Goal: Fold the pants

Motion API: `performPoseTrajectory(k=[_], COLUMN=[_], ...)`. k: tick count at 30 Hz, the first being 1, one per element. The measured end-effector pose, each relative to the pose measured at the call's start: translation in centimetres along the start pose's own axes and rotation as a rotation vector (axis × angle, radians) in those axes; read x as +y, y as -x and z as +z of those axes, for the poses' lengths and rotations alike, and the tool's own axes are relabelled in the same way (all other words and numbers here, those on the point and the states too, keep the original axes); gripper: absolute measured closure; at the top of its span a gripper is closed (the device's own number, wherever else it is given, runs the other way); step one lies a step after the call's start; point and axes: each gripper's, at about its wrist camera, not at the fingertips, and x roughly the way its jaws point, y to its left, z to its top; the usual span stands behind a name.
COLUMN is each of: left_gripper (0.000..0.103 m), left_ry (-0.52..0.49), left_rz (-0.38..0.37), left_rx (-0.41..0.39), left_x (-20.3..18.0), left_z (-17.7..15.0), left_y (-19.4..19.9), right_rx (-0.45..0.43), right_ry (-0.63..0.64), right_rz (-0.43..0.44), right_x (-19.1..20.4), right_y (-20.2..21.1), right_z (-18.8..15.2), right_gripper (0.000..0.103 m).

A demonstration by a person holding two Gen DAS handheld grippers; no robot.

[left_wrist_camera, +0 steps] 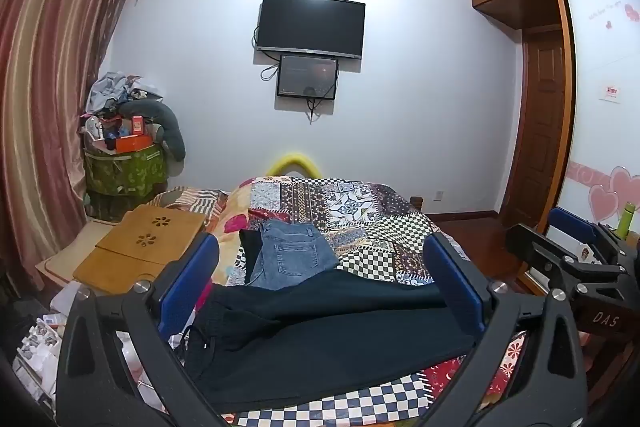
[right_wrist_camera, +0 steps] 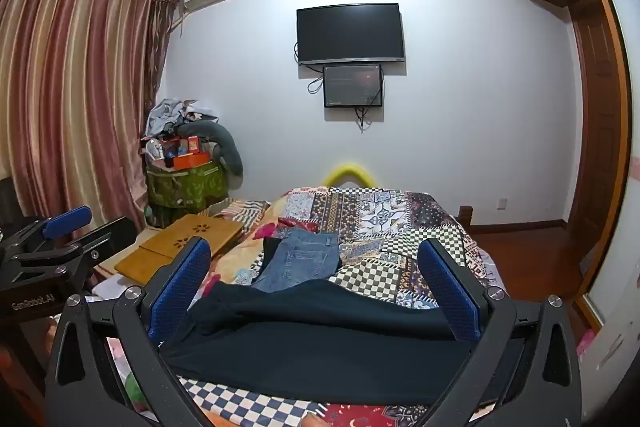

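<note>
One bed (left_wrist_camera: 360, 211), patchwork cover. Two pants on it: dark pants (left_wrist_camera: 332, 331) near edge, jeans (left_wrist_camera: 290, 255) just beyond, touching. One green bin (left_wrist_camera: 124, 171) far left, heaped with clutter. Left gripper (left_wrist_camera: 320, 291) and right gripper (right_wrist_camera: 316, 291): jaws apart, holding nothing.

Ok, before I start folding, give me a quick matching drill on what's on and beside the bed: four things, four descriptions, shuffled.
Things:
1. dark pants
2. blue jeans
3. wooden lap desk
4. left gripper

Descriptions:
A. folded, lying farther up the bed
B. open, holding nothing
C. spread across the near end of the quilt
D. resting on the bed's left side

Pairs: 1-C, 2-A, 3-D, 4-B
</note>
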Motion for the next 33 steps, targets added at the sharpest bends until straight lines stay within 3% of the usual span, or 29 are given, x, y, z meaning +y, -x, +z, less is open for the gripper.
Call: performPoseTrajectory(k=[33], left_gripper=[0.000], left_ry=[-0.010], left_rz=[0.021], left_rx=[-0.024], left_x=[-0.4], left_z=[-0.4], left_y=[0.3], right_rx=[0.008], right_ry=[-0.001], right_rz=[-0.001], right_x=[-0.6], right_y=[-0.1], right_z=[-0.3], right_gripper=[0.000])
